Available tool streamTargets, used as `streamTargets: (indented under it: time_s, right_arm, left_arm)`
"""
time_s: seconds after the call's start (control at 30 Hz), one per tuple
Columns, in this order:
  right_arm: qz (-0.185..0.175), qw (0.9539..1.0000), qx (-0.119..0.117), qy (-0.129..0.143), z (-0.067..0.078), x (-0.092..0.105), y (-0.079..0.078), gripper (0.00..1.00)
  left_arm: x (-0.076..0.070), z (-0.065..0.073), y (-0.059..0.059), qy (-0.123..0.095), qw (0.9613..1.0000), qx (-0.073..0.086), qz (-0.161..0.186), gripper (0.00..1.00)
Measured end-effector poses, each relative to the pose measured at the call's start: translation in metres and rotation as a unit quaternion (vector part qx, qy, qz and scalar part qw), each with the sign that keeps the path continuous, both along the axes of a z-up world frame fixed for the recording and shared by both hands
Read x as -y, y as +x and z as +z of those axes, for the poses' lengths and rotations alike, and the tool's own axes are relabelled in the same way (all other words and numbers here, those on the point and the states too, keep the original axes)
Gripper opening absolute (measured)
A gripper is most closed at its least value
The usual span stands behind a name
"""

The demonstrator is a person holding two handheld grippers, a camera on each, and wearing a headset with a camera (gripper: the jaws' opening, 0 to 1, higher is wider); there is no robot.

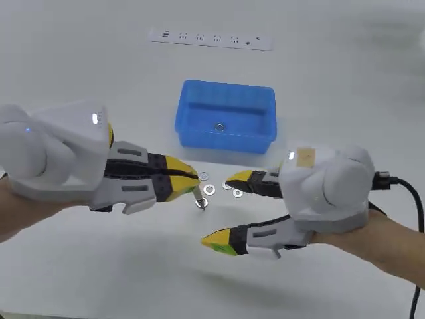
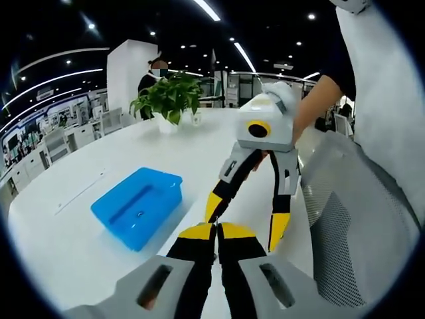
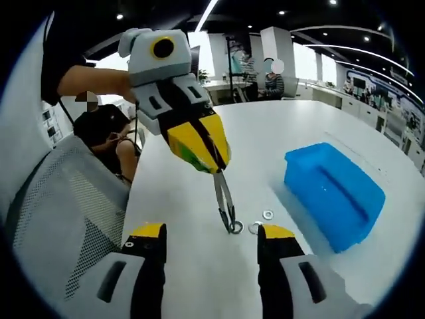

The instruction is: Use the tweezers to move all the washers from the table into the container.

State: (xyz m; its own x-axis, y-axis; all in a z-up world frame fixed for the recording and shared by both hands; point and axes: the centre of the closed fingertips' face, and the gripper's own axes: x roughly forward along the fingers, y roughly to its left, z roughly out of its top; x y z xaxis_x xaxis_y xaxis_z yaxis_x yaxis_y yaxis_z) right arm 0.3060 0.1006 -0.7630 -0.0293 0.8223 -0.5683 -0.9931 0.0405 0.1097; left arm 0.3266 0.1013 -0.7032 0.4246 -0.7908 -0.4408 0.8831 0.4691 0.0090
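Here, the left gripper [image 1: 189,178] clamped the tweezers [image 1: 199,197], tips at a washer [image 3: 236,227] among several on the counter [image 1: 99,266] near the blue container [image 1: 226,88], while the right gripper [image 1: 219,209] hung open.

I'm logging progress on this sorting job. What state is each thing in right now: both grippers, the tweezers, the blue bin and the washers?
Thin metal tweezers: gripped, tips down at one small metal washer on the white table.
Left gripper: shut on the tweezers.
Right gripper: open, empty.
Blue plastic container: upright, one washer inside.
Other loose washers: lying flat on the table.
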Motion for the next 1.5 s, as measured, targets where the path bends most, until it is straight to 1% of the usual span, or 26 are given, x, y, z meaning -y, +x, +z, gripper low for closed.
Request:
streamTargets:
  time_s: [0.03,0.07,0.1,0.13,0.17,0.2,0.27,0.3,0.33,0.37,0.43,0.5,0.53,0.63,0.67,0.73,0.83,0.93,0.97,1.0,1.07,1.13,1.2,1.27,1.37,1.5]
  right_arm:
    - [0.013,0.9999,0.008,0.001,0.000,-0.004,0.002,0.51]
    - [0.019,0.9998,0.011,-0.001,-0.001,-0.006,0.004,0.48]
    - [0.038,0.9992,0.014,-0.002,-0.002,-0.009,0.003,0.43]
    - [0.046,0.9987,0.020,-0.003,-0.003,-0.011,0.005,0.39]
    - [0.056,0.9980,0.027,-0.003,-0.003,-0.012,0.006,0.34]
    - [0.071,0.9968,0.036,-0.004,-0.003,-0.015,0.008,0.31]
    - [0.076,0.9965,0.031,-0.011,-0.006,-0.018,0.011,0.28]
    - [0.082,0.9960,0.032,-0.017,-0.008,-0.019,0.012,0.27]
    - [0.094,0.9944,0.039,-0.026,-0.012,-0.019,0.013,0.25]
    - [0.103,0.9935,0.042,-0.027,-0.013,-0.020,0.012,0.24]
    - [0.114,0.9923,0.039,-0.028,-0.014,-0.022,0.011,0.20]
    - [0.126,0.9898,0.058,-0.031,-0.015,-0.023,0.013,0.17]
    - [0.130,0.9894,0.057,-0.032,-0.015,-0.023,0.014,0.14]
    - [0.136,0.9891,0.047,-0.030,-0.015,-0.022,0.015,0.12]
    - [0.138,0.9888,0.047,-0.030,-0.015,-0.023,0.015,0.12]
    - [0.150,0.9865,0.057,-0.033,-0.016,-0.023,0.014,0.11]
    - [0.150,0.9867,0.053,-0.034,-0.016,-0.023,0.015,0.10]
    - [0.150,0.9864,0.058,-0.036,-0.016,-0.023,0.015,0.10]
    - [0.150,0.9862,0.060,-0.036,-0.016,-0.023,0.015,0.10]
    - [0.150,0.9860,0.062,-0.036,-0.016,-0.023,0.015,0.10]
    - [0.149,0.9859,0.065,-0.036,-0.016,-0.023,0.014,0.10]
    - [0.152,0.9851,0.071,-0.035,-0.016,-0.024,0.013,0.10]
    - [0.151,0.9857,0.067,-0.034,-0.015,-0.024,0.012,0.10]
    - [0.151,0.9859,0.067,-0.028,-0.014,-0.026,0.011,0.09]
    - [0.151,0.9860,0.067,-0.025,-0.012,-0.027,0.011,0.09]
    - [0.145,0.9869,0.066,-0.024,-0.010,-0.027,0.013,0.09]
  left_arm:
    - [0.002,0.000,0.000,-0.002,1.0000,0.000,-0.002,0.05]
    - [0.003,0.000,0.000,-0.004,1.0000,0.000,-0.003,0.05]
    - [0.005,0.000,0.000,-0.006,1.0000,-0.001,-0.004,0.05]
    - [0.006,0.000,0.000,-0.007,1.0000,-0.001,-0.005,0.05]
    - [0.007,0.000,0.001,-0.009,0.9999,-0.003,-0.005,0.05]
    - [0.007,0.000,0.002,-0.009,0.9999,-0.003,-0.004,0.05]
    - [0.008,0.000,0.003,-0.010,0.9999,-0.003,-0.005,0.05]
    - [0.009,0.000,0.003,-0.011,0.9999,-0.004,-0.006,0.05]
    - [0.009,0.000,0.003,-0.011,0.9999,-0.004,-0.008,0.05]
    - [0.010,0.000,0.003,-0.011,0.9999,-0.005,-0.009,0.05]
    - [0.011,0.000,0.003,-0.010,0.9999,-0.004,-0.012,0.05]
    - [0.011,0.000,0.003,-0.010,0.9999,-0.005,-0.012,0.05]
    - [0.011,0.000,0.003,-0.011,0.9998,-0.007,-0.012,0.05]
    - [0.011,-0.001,0.004,-0.009,0.9999,-0.006,-0.011,0.05]
    - [0.012,-0.001,0.004,-0.009,0.9999,-0.006,-0.012,0.05]
    - [0.013,-0.001,0.005,-0.009,0.9999,-0.006,-0.013,0.05]
    - [0.014,-0.001,0.006,-0.009,0.9999,-0.004,-0.013,0.05]
    - [0.014,-0.001,0.007,-0.005,0.9999,-0.002,-0.012,0.05]
    - [0.014,-0.001,0.007,-0.005,0.9999,-0.004,-0.010,0.06]
    - [0.014,-0.002,0.006,-0.001,0.9999,-0.005,-0.010,0.06]
    - [0.014,-0.003,0.005,0.008,0.9999,0.000,-0.010,0.06]
    - [0.013,-0.004,0.003,0.010,0.9999,-0.003,-0.009,0.07]
    - [0.012,-0.006,0.000,0.013,0.9998,0.001,-0.014,0.10]
    - [0.013,-0.004,-0.004,0.006,0.9998,0.003,-0.018,0.14]
    - [0.012,-0.002,-0.008,-0.004,0.9999,0.000,-0.013,0.19]
    - [0.005,0.003,-0.009,-0.018,0.9998,0.001,0.008,0.27]
